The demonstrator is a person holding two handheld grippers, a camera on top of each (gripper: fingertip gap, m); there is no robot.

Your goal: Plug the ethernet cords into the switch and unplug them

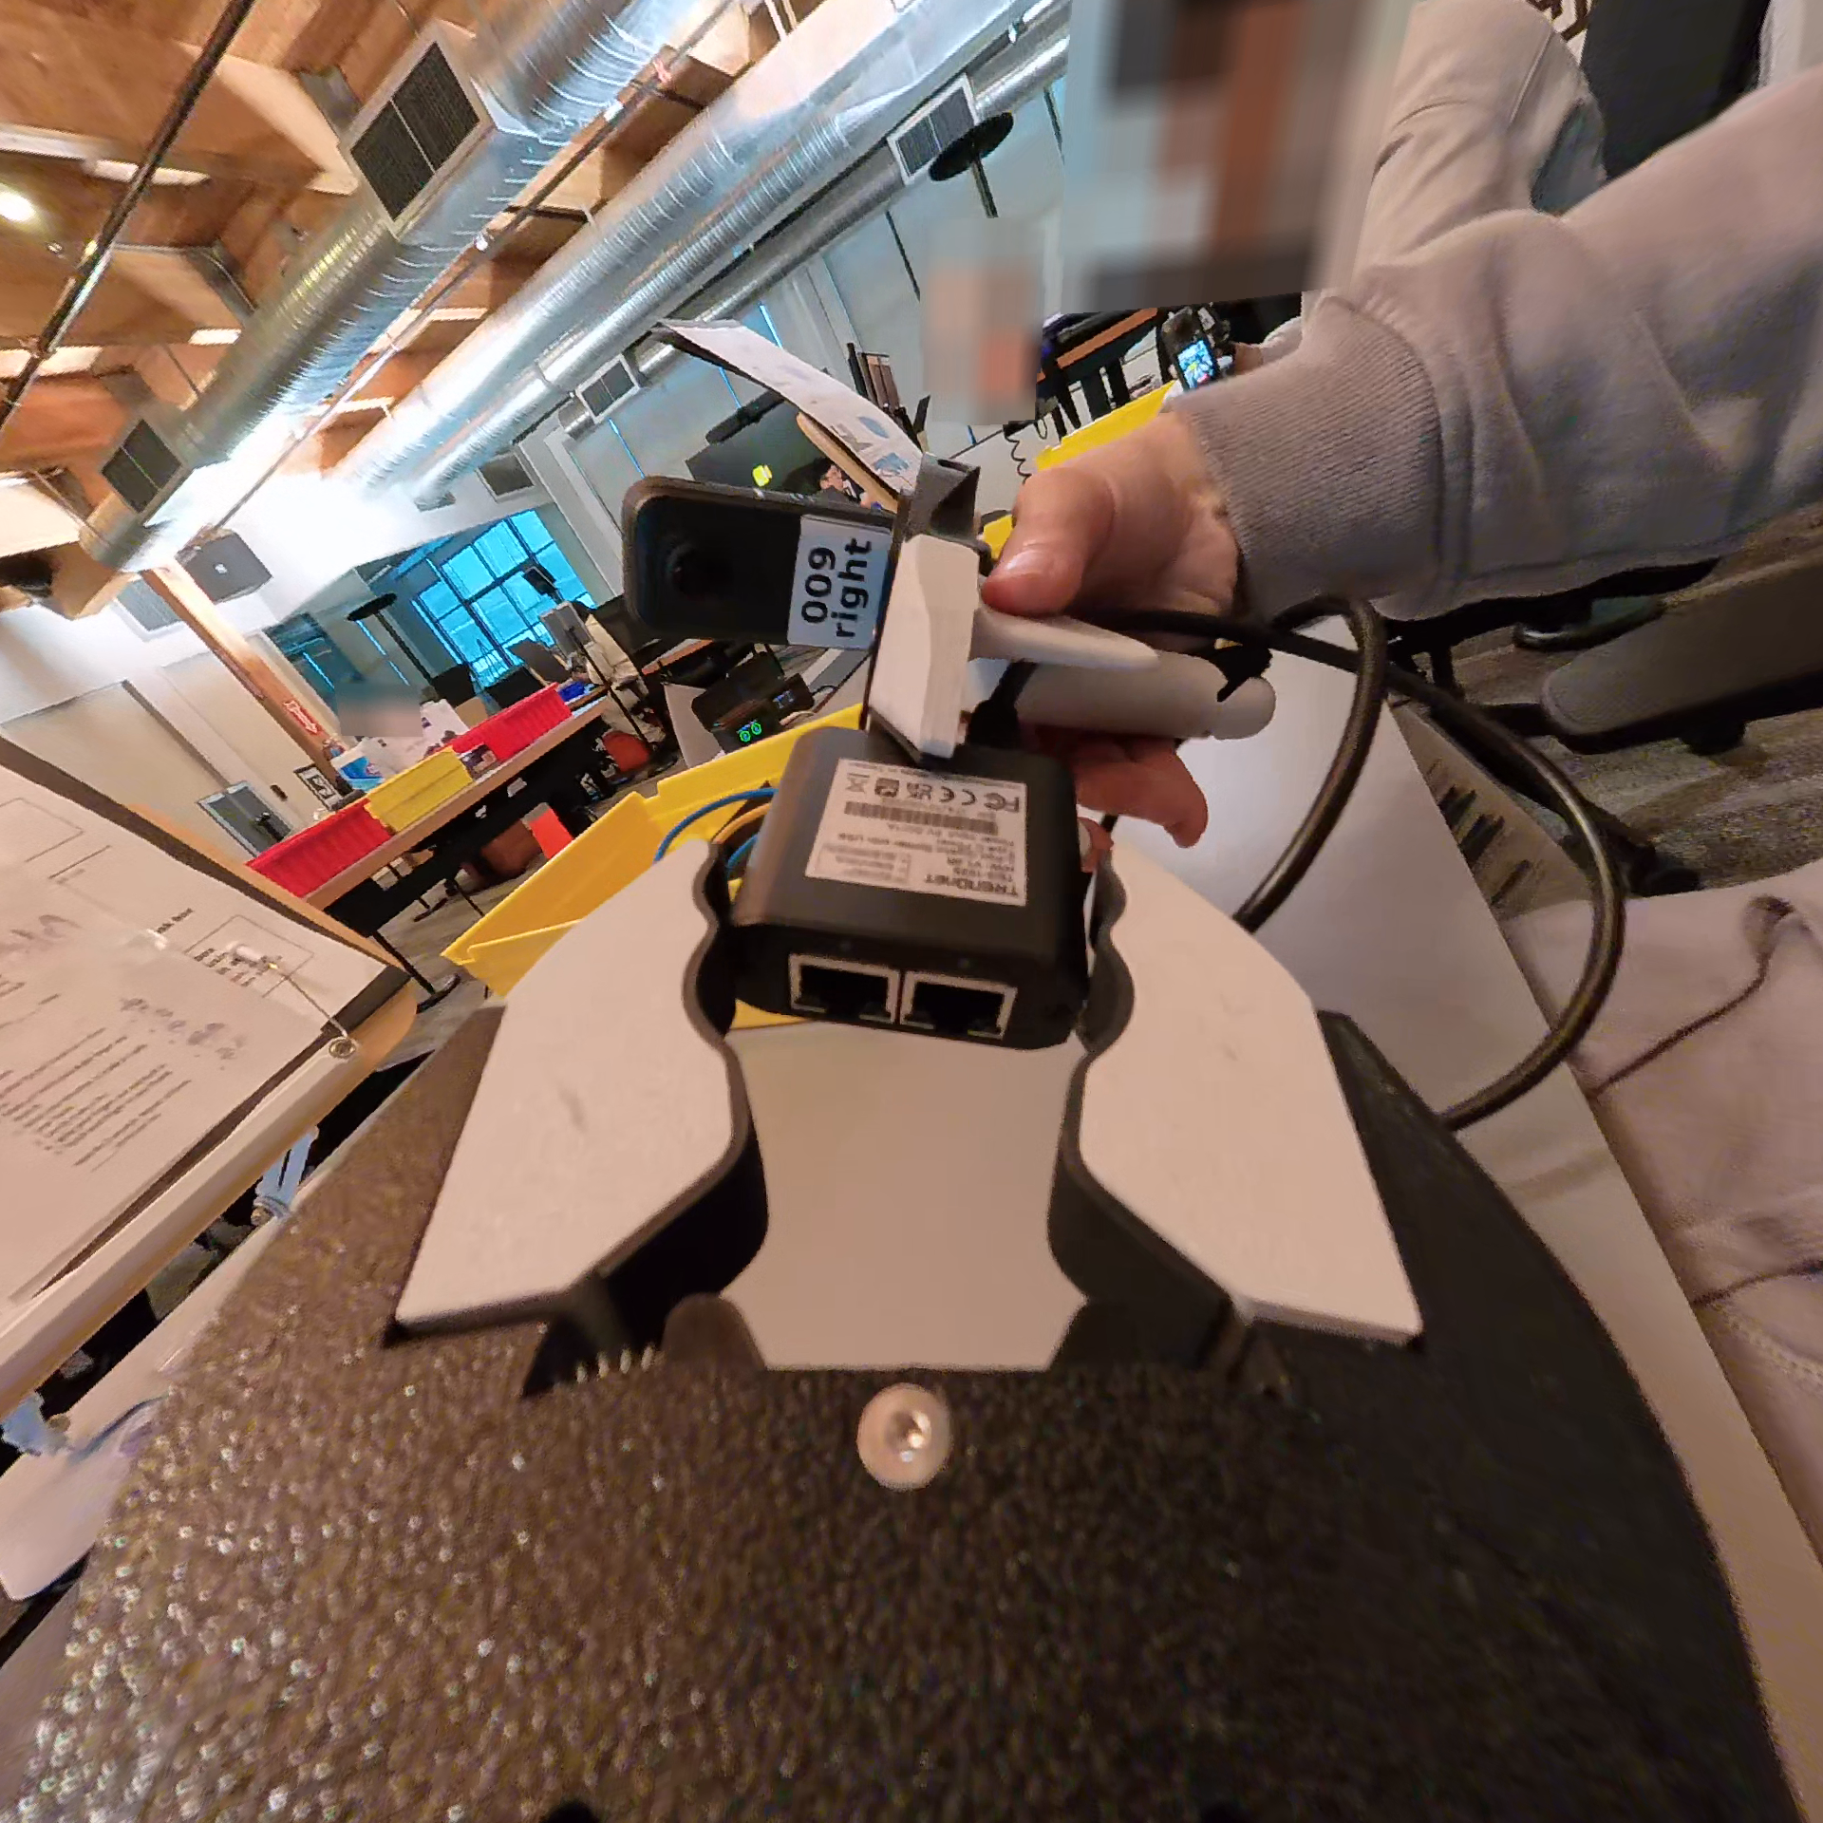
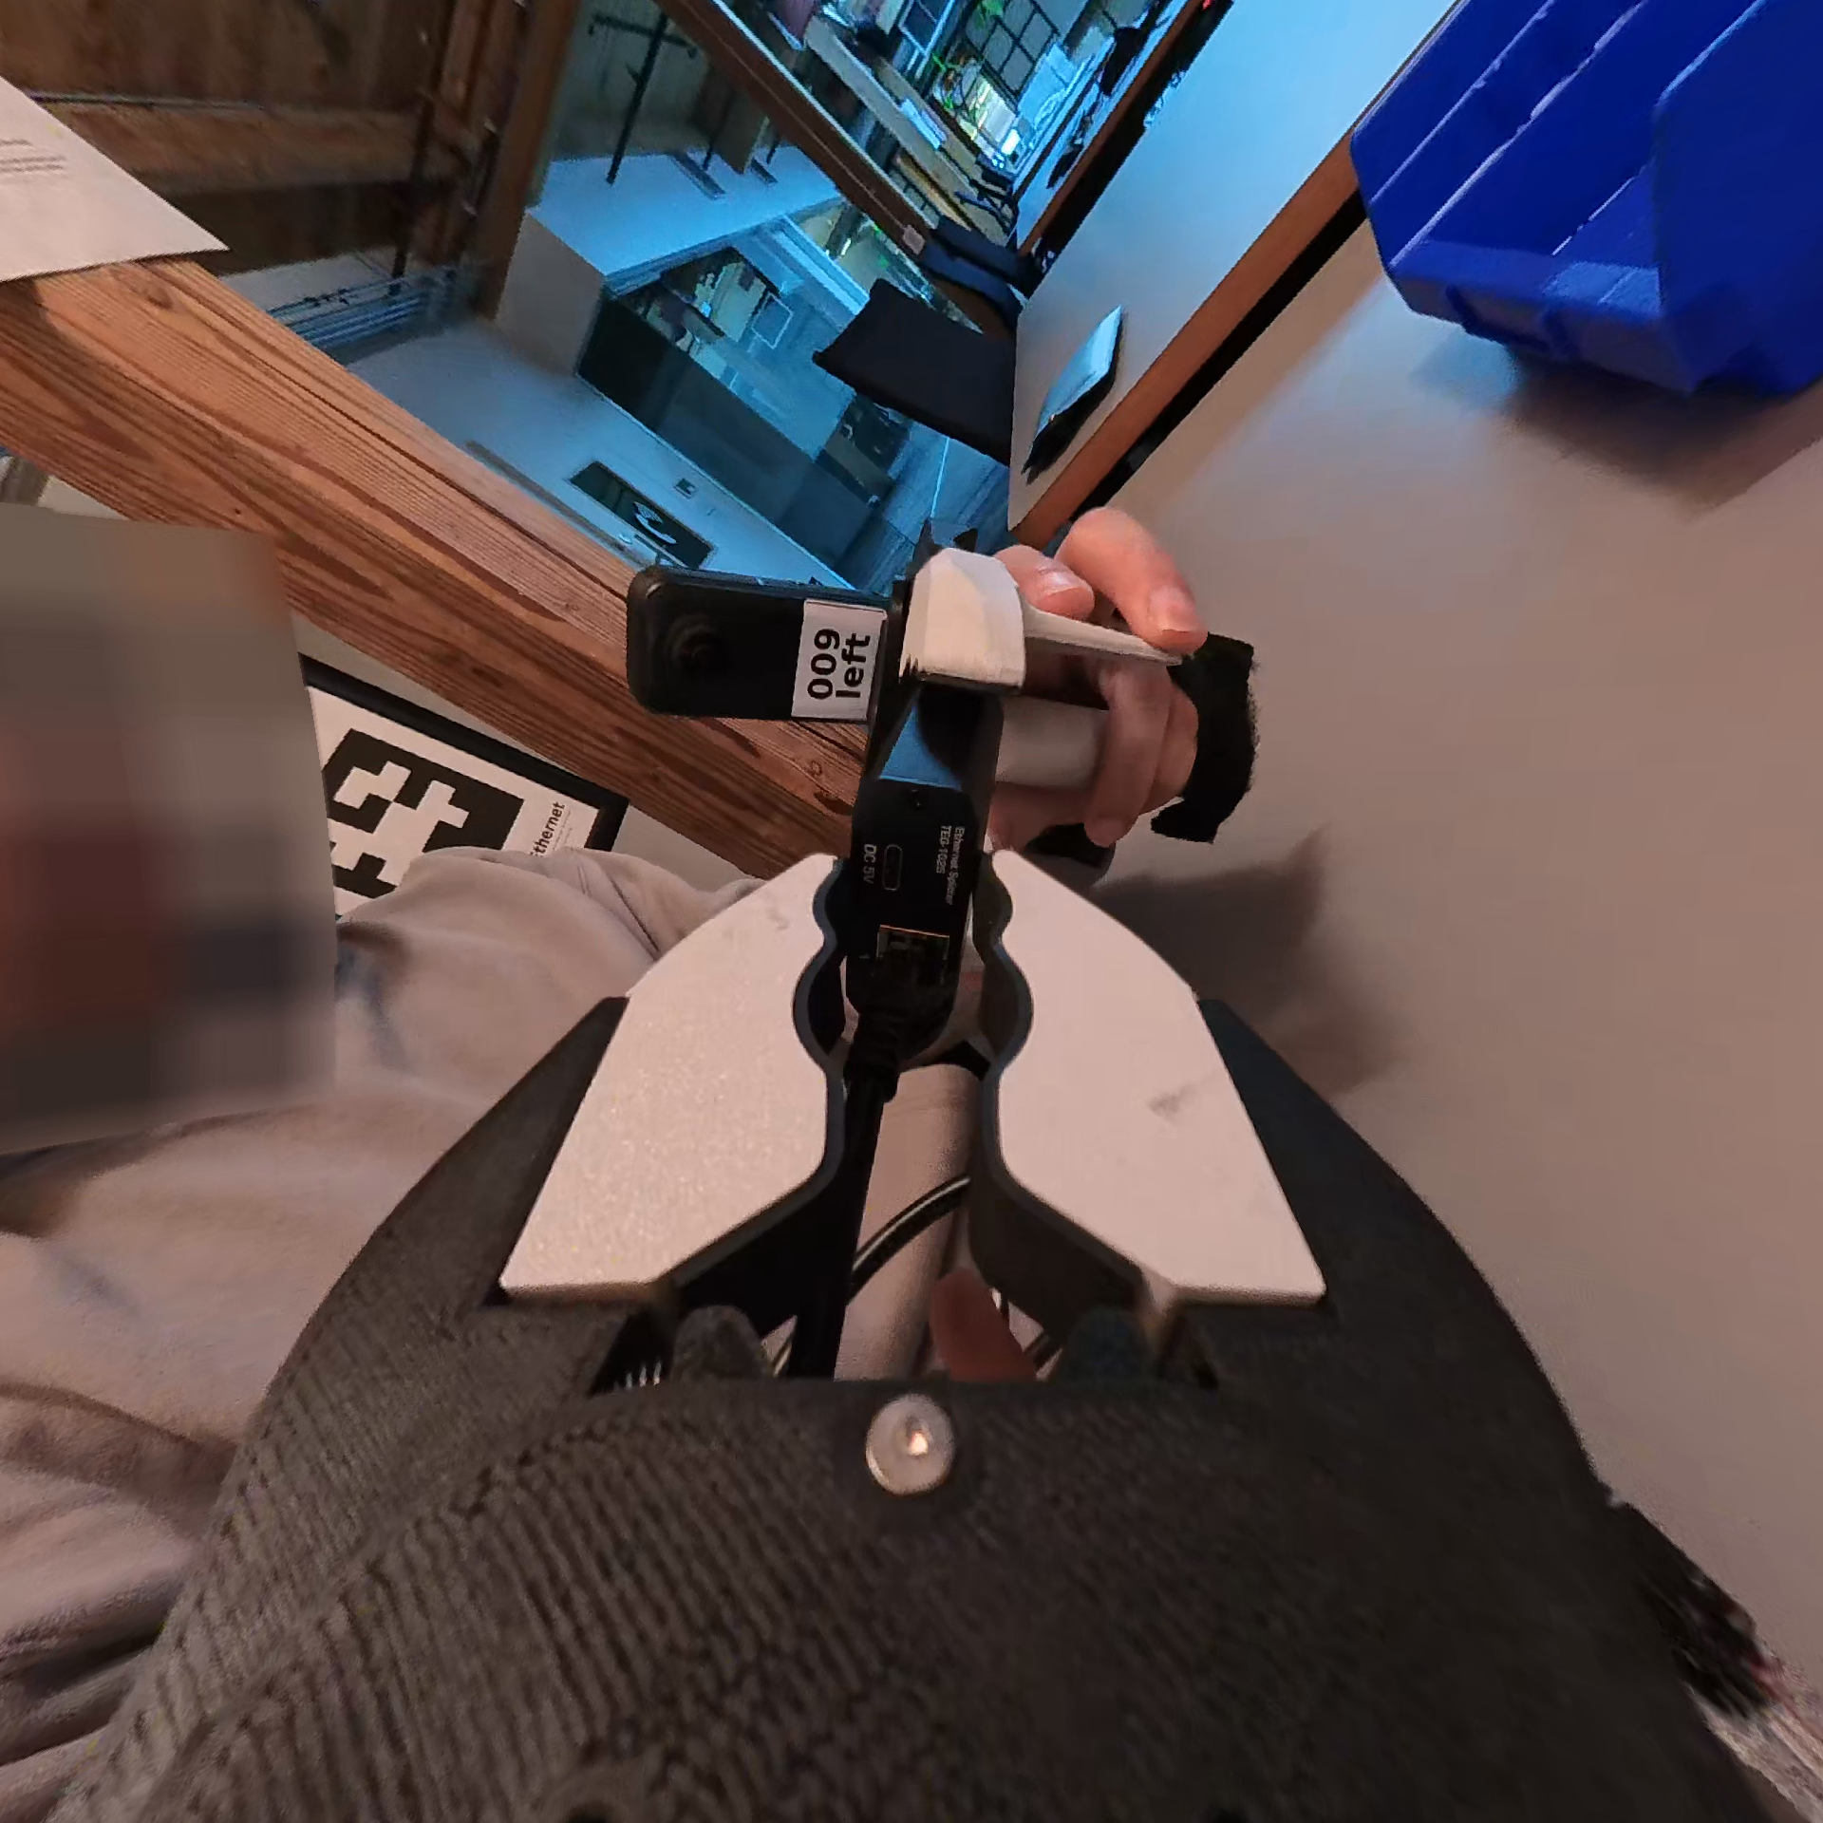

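Small black plastic switch box [image 1: 903, 908] with white sticker. Black cord [image 2: 858, 1164]. Pale grey flat gripper fingers [image 1: 592, 1085]. Yellow plastic bin [image 1: 592, 888]. Blue plastic bin [image 2: 1598, 187].

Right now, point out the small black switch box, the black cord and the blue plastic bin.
small black switch box [image 1: 903, 868]: left wrist view, labelled face.
black cord [image 2: 856, 1164]: right wrist view, between the fingers.
blue plastic bin [image 2: 1598, 187]: right wrist view, side wall.

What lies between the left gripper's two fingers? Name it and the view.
The black switch, clamped between the left gripper fingers, its two empty ports facing the camera. The left wrist view shows it.
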